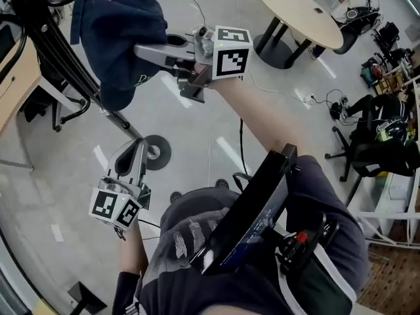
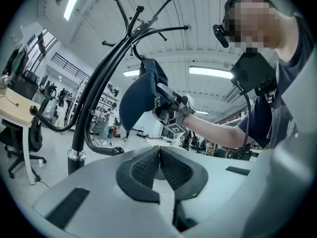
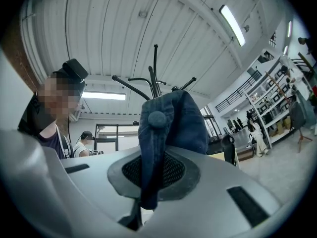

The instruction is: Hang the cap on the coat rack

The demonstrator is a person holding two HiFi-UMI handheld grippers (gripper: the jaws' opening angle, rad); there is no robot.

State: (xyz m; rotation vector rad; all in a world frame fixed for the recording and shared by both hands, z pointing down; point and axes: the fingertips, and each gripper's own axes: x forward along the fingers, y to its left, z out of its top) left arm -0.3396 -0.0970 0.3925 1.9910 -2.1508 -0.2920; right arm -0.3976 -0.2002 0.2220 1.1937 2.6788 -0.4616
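low at the left, left gripper (image 2: 159,150) pinched together on nothing, coat rack (image 2: 78,140) pole ahead and left of its tips. further right and higher, right gripper (image 1: 141,50) clamped on the dark blue cap (image 1: 121,31), crown bulging beyond the tips, close by the rack's hooks.
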